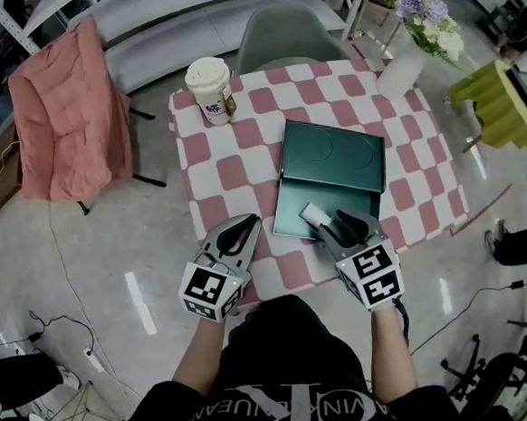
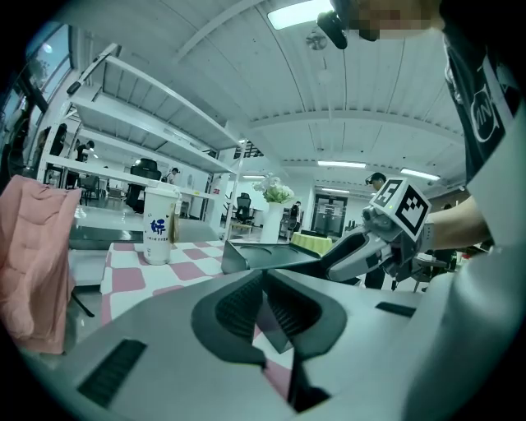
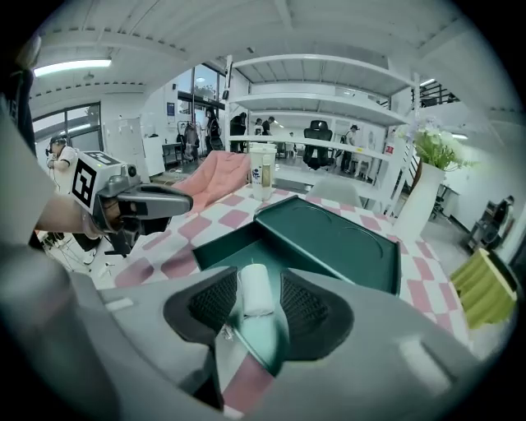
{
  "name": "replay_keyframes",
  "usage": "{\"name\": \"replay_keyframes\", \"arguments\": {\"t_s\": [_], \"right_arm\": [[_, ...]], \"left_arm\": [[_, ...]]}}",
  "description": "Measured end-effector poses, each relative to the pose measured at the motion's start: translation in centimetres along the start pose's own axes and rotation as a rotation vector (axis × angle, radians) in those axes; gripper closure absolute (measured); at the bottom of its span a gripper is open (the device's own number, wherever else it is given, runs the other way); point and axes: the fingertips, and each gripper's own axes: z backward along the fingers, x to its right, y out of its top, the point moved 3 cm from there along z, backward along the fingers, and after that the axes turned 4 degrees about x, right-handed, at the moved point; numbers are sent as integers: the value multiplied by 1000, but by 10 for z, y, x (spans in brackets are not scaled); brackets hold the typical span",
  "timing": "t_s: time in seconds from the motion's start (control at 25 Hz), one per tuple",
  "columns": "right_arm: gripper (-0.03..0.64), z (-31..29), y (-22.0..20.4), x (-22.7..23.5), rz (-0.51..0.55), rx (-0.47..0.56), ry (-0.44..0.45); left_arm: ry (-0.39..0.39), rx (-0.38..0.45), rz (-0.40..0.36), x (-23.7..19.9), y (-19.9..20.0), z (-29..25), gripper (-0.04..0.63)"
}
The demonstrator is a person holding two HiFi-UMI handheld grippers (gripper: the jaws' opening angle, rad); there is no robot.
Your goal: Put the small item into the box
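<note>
White small item (image 3: 255,292), lying in the green box (image 3: 222,247), between parted jaws of the right gripper (image 3: 259,275), left gripper (image 2: 263,275) clenched empty

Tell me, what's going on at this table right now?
A person works two handheld grippers at a checkered table. The right gripper is over the open dark green box, its jaws apart on either side of a small white roll that lies on the box's floor. The left gripper hangs shut and empty by the table's near edge. The box's lid lies open behind it.
</note>
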Motion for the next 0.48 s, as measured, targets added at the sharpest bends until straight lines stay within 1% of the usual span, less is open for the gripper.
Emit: {"name": "replay_keyframes", "arguments": {"t_s": [0.16,0.48], "right_arm": [[463,13,-1,-6,-69,55,7],[530,37,-3,-19,-99,127,-31]], "left_arm": [[-20,7,-12,8,3,4,575],[-42,14,-28,23,4,21,575]]}}
